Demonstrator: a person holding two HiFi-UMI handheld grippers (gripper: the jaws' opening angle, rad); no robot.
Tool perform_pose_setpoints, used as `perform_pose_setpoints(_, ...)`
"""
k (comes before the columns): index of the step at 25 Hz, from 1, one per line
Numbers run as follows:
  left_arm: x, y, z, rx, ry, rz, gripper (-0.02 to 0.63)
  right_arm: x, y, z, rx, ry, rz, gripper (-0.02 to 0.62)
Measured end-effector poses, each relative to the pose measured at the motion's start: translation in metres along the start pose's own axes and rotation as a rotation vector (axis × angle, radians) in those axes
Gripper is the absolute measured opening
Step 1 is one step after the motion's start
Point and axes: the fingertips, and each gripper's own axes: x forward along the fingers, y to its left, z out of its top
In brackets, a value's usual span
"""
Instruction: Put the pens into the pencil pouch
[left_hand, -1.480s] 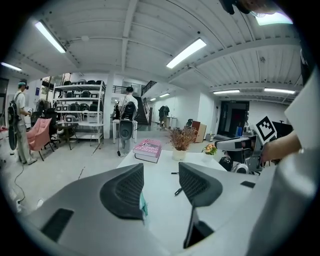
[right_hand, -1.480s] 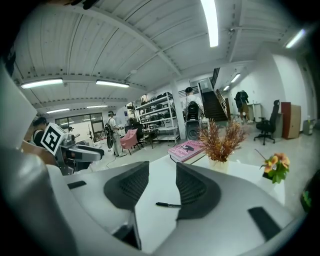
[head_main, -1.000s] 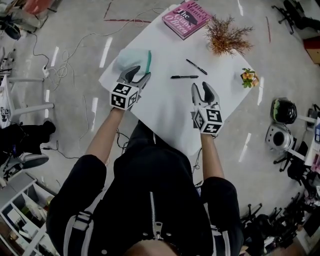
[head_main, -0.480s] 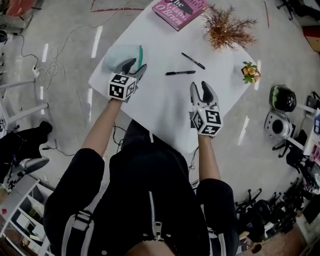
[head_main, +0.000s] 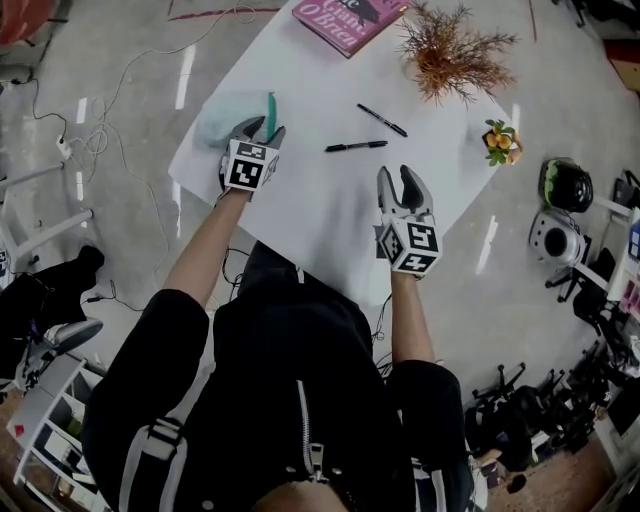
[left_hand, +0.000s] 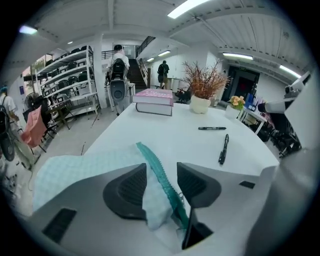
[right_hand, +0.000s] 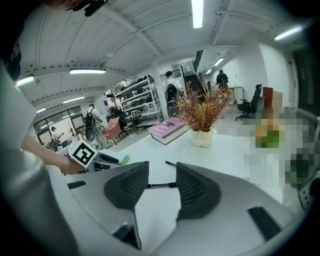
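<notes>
Left gripper (head_main: 260, 128) closing around the pouch (head_main: 222, 112) zip edge (unpinched); right gripper (head_main: 401, 182) gapes empty, pen (head_main: 357, 146) at eleven o'clock.

Left gripper (head_main: 263, 130), right gripper (head_main: 397, 178): same build. Pale grey moulded shells. Fingers (left_hand: 131, 186) faced with dark ribbed pads, rounded outline. Small dark slots in shell just back of pads. Behind fingers on each, white cube (head_main: 250, 166) with black square markers. Left fingers closing, pencil pouch (left_hand: 70, 172) edge between them, pads not pressing. Further back from fingers: bare forearms, short black sleeves (head_main: 170, 340), black top (head_main: 290, 360), silver zip (head_main: 308, 430) down front, grey straps (head_main: 148, 450) with buckles at both shoulders.
</notes>
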Motion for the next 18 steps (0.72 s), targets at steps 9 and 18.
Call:
perform_pose_setpoints(9,0.003,0.006,-0.007,0.058,0.027,0.042,0.095,0.007,0.003,-0.004,0.022,0.01,0.006,0.164)
perform_pose_setpoints(18,-0.021,0.005,0.006,-0.007,-0.043,0.019,0.049,0.011,0.005,-0.005,-0.004,0.02,0.035,0.164)
